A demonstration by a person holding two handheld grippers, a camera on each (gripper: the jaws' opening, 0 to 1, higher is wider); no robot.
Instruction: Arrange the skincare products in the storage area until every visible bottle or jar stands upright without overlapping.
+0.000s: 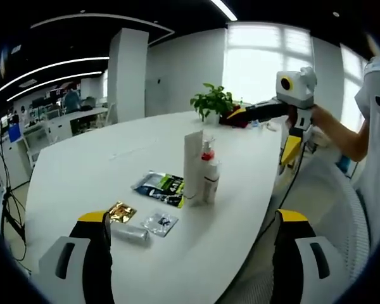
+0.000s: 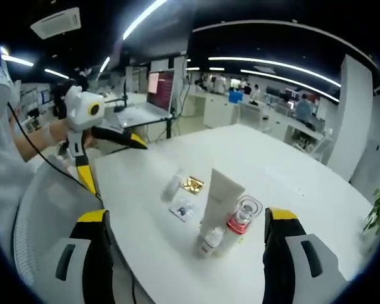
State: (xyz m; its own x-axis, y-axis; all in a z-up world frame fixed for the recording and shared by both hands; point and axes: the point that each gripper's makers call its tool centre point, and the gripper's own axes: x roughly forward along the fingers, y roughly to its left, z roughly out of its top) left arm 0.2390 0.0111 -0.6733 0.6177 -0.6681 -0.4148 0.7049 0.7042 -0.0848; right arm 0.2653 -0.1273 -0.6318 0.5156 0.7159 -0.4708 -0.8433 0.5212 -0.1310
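On the white table (image 1: 82, 171) a tall white tube (image 1: 193, 164) stands upright, with a red-collared spray bottle (image 1: 208, 152) and a small white bottle (image 1: 212, 180) close beside it. A small white bottle (image 1: 130, 233) lies on its side near a gold sachet (image 1: 121, 212), a clear sachet (image 1: 159, 221) and a dark pack (image 1: 159, 187). My left gripper (image 1: 195, 216) hangs open short of the group, holding nothing. Across the table, my right gripper (image 2: 187, 215) is open and empty before the tube (image 2: 220, 196), spray bottle (image 2: 240, 218) and lying bottle (image 2: 172, 187).
A potted plant (image 1: 214, 101) stands at the table's far end. A person in white (image 1: 373, 145) holds the grippers at the table's rounded edge. A white chair back (image 1: 342, 209) sits beside the table. Desks and a monitor (image 2: 159, 88) stand beyond.
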